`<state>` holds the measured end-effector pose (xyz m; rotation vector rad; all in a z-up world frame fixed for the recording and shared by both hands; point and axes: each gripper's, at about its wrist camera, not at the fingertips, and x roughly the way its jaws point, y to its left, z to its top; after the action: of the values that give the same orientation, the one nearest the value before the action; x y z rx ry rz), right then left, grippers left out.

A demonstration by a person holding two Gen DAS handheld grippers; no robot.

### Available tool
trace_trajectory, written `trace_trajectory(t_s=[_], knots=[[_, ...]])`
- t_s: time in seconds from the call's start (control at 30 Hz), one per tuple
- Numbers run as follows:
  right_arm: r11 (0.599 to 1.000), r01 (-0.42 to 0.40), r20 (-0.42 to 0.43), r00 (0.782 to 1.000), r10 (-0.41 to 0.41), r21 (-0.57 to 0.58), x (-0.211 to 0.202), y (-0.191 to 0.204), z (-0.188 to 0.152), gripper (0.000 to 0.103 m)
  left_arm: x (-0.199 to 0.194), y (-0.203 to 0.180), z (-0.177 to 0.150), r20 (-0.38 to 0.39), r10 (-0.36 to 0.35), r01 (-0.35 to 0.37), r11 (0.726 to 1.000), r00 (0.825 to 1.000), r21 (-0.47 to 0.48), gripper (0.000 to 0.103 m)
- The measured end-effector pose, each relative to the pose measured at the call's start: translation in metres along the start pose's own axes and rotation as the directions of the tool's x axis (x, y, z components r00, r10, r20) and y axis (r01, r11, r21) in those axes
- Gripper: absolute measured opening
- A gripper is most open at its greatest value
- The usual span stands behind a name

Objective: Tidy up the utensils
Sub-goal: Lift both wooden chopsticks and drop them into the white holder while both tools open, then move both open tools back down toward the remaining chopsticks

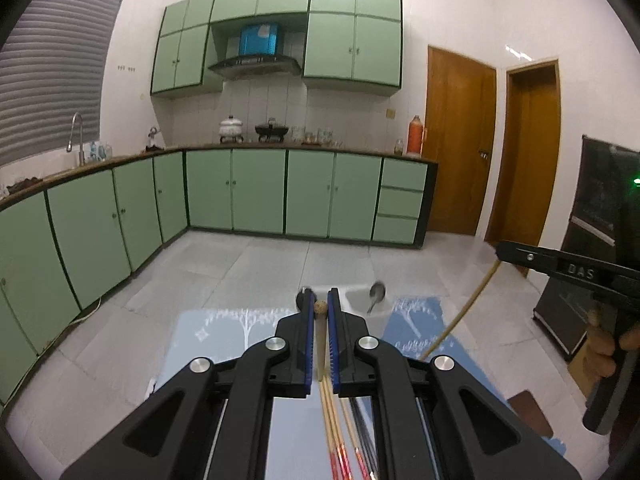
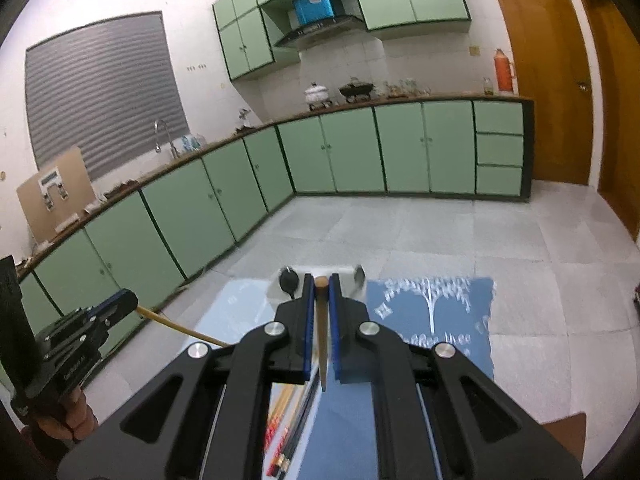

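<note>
My left gripper (image 1: 320,306) is shut on a wooden chopstick (image 1: 321,344), held above the table. My right gripper (image 2: 321,280) is shut on another wooden chopstick (image 2: 321,328). Each gripper shows in the other's view, the right gripper (image 1: 500,250) with its chopstick (image 1: 460,316) hanging down, the left gripper (image 2: 128,300) with its chopstick (image 2: 180,328). A white utensil holder (image 1: 360,300) stands at the table's far edge with a dark spoon (image 1: 376,294) in it; it also shows in the right wrist view (image 2: 324,270). Several loose chopsticks (image 1: 340,440) lie below on the table, also in the right wrist view (image 2: 284,428).
A blue placemat with a white tree print (image 2: 432,312) covers the table's right part. A pale mat (image 1: 224,332) lies to the left. Green kitchen cabinets (image 1: 256,192) and tiled floor (image 1: 280,264) lie beyond the table. A dark appliance (image 1: 592,240) stands at the right.
</note>
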<state>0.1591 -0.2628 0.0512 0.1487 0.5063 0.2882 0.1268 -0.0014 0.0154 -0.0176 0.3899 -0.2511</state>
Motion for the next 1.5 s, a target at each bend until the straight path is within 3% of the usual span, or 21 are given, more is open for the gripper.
trace_trajectory(t_s=[0.2,0.37,0.6,0.87,0.97,1.3,1.5], knots=[[0.999,0.013,0.106,0.994,-0.009,-0.038,-0.001,0.003,0.045,0.006,0.0,-0.006,0.041,0.099,-0.013,0.01,1.0,0.995,0.025,0.006],[0.998,0.038,0.138,0.99,-0.03,-0.056,0.022,0.0,0.071,0.006,0.023,-0.016,0.064,0.143,-0.012,0.003,0.998,0.99,0.06,0.006],[0.997,0.071,0.079,0.995,-0.067,-0.043,0.083,-0.018,0.07,0.006,0.082,-0.015,0.066,0.064,-0.022,0.02,0.999,0.998,0.043,0.006],[0.998,0.056,-0.039,0.998,-0.057,-0.033,0.137,-0.023,0.042,0.006,0.131,-0.006,0.041,-0.055,-0.005,0.006,1.0,0.998,0.022,0.006],[0.997,0.061,-0.064,0.996,-0.064,-0.043,0.143,-0.021,0.032,0.012,0.14,-0.003,0.033,-0.091,-0.005,0.006,1.0,0.996,0.012,0.008],[0.991,0.122,0.039,0.992,-0.12,-0.056,0.093,-0.022,0.021,0.04,0.102,0.005,0.028,-0.055,0.029,-0.029,1.0,0.998,0.01,0.04],[0.988,0.152,0.07,0.986,-0.149,-0.035,0.052,-0.023,-0.019,0.056,0.063,0.008,0.004,-0.043,0.064,-0.063,0.998,0.997,0.027,0.044]])
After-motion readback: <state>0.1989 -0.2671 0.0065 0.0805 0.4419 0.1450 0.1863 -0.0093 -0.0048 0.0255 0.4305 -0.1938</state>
